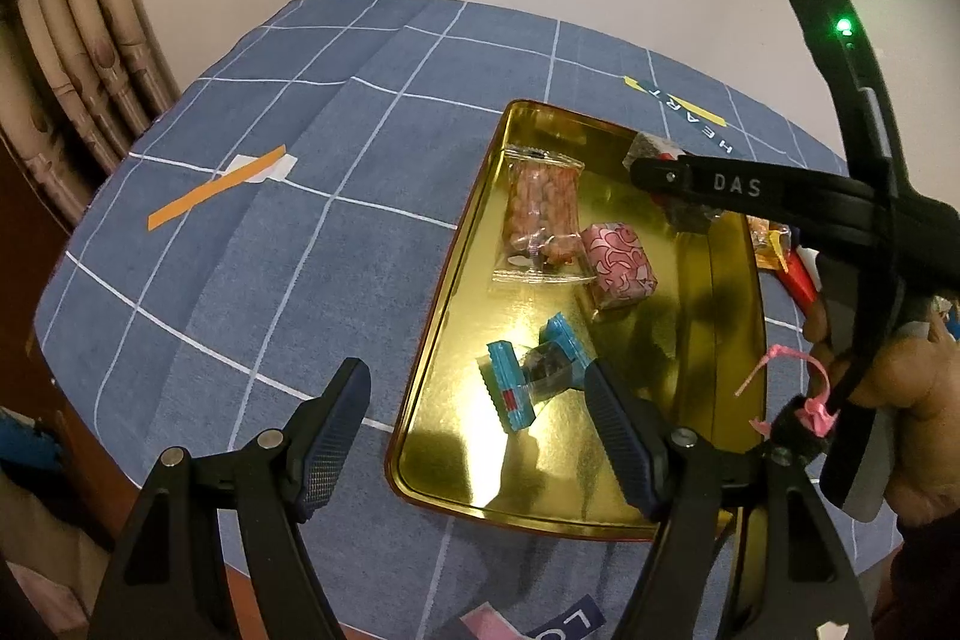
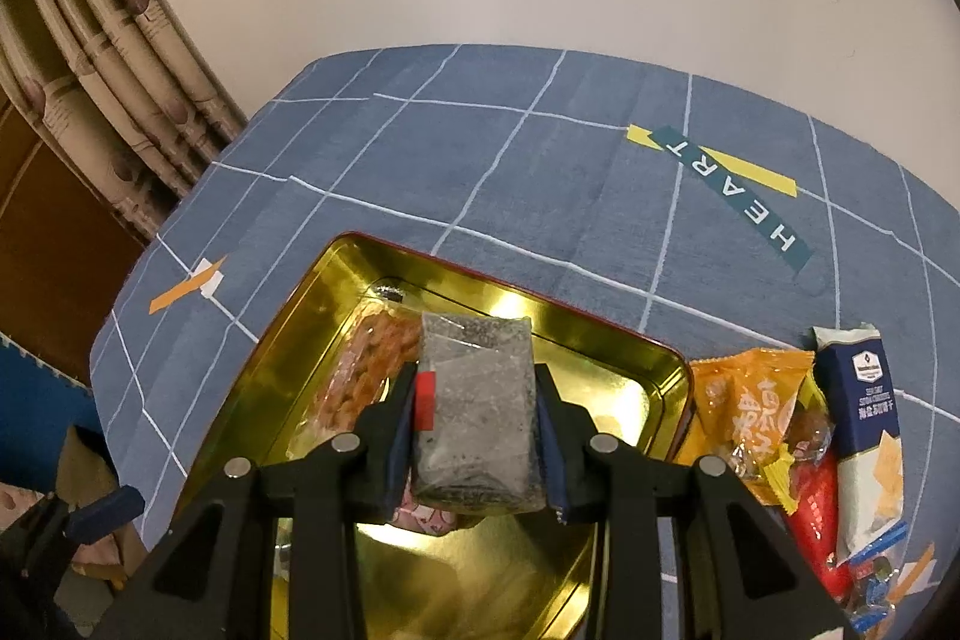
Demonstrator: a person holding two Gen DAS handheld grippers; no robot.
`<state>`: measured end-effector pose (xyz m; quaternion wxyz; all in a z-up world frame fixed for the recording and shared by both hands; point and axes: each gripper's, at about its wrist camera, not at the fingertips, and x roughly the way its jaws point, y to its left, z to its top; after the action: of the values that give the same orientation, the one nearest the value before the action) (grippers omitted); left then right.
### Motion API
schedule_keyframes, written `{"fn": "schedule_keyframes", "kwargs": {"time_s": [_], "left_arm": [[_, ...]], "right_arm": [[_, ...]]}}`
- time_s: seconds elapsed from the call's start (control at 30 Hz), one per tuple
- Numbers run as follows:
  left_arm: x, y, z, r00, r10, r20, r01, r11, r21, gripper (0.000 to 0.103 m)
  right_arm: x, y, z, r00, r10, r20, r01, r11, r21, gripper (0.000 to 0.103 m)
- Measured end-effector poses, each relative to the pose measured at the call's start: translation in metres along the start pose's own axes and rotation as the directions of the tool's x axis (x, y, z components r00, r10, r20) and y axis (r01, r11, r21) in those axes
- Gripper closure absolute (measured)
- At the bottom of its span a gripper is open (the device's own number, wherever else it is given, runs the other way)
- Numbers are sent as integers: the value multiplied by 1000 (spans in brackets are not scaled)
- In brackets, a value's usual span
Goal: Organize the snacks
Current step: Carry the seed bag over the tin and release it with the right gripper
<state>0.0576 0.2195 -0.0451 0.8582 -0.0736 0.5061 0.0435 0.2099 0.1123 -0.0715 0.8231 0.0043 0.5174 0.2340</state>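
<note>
R gripper (image 2: pixel 477 424), clamped on grey packet (image 2: pixel 477 400), should lower w/ care into gold tin (image 2: pixel 630 346) bare spot; L gripper (image 1: pixel 480 412) gapes empty.

a gold tin tray (image 1: pixel 432 340) with a red outer rim lies flat on the blue checked cloth of the worktop. in it lie a clear bag of peanuts (image 1: pixel 543 214), a pink patterned candy (image 1: pixel 618 265) touching the bag, and a blue-ended clear wrapped sweet (image 1: pixel 534 370) nearer the tray's near edge. a grey speckled packet (image 2: pixel 477 412) is clamped above the tray. by the tray's right side lie an orange packet (image 2: pixel 750 412), a red packet (image 2: pixel 816 508) and a navy-and-white cracker pack (image 2: pixel 864 424).
</note>
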Motion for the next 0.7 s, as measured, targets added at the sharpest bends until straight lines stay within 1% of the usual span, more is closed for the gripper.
{"fn": "schedule_keyframes", "kwargs": {"time_s": [0.2,0.47,0.7], "left_arm": [[0,0,0,1000,-3,-2,3,1000,0,32],[2,-1,-1,1000,3,-3,-3,1000,9,32],[1,-3,-2,1000,5,-1,-5,1000,14,32]], "right_arm": [[8,-1,4,1000,-7,-7,7,1000,6,67],[13,0,5,1000,10,-4,-10,1000,27,67],[4,0,11,999,35,38,-37,999,37,66]]}}
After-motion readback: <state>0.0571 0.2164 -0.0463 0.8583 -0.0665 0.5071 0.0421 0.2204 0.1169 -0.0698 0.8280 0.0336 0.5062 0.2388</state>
